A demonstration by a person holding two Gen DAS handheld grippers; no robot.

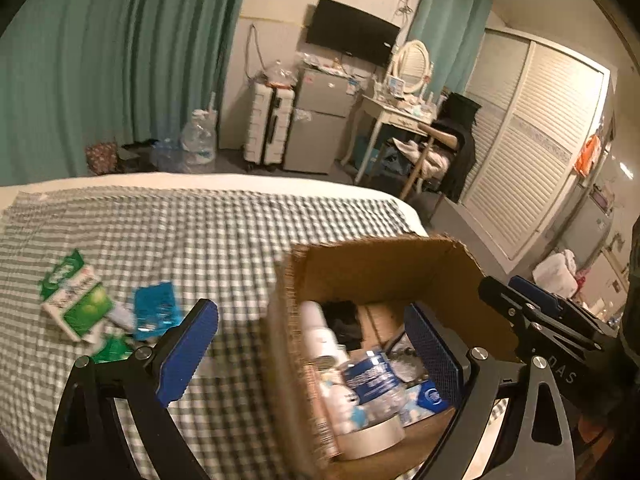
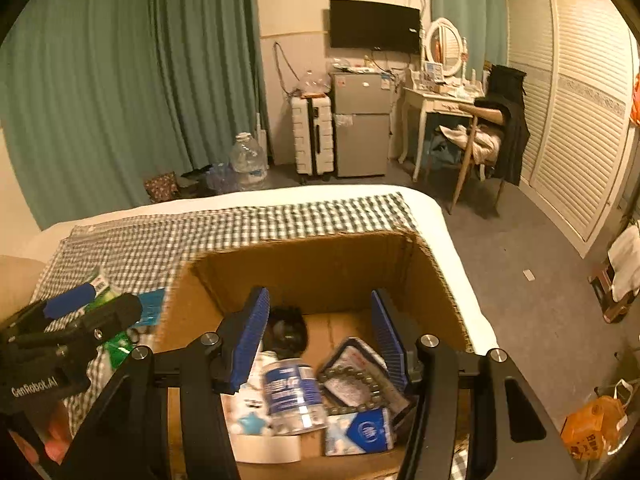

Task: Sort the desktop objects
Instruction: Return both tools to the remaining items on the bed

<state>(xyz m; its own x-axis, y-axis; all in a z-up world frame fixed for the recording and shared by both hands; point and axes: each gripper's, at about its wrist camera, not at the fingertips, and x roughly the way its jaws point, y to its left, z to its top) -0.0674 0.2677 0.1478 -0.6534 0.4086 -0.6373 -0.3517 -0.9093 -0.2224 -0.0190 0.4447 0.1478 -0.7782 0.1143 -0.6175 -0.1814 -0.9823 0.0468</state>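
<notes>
An open cardboard box (image 1: 380, 264) (image 2: 320, 264) stands on the checked cloth and holds several items: a blue-labelled bottle (image 2: 292, 392), a white bottle (image 1: 320, 332), a bead bracelet on a small case (image 2: 356, 380), a tape roll (image 1: 372, 436). My left gripper (image 1: 312, 344) is open and empty, straddling the box's left wall. My right gripper (image 2: 320, 340) is open and empty over the box's inside. On the cloth left of the box lie a green and white carton (image 1: 76, 300) and a blue packet (image 1: 154, 314).
The checked cloth (image 1: 200, 232) covers a white bed whose edge runs just right of the box (image 2: 456, 248). The right gripper shows in the left wrist view (image 1: 536, 316), the left one in the right wrist view (image 2: 68, 320). Beyond are a chair, fridge and wardrobe.
</notes>
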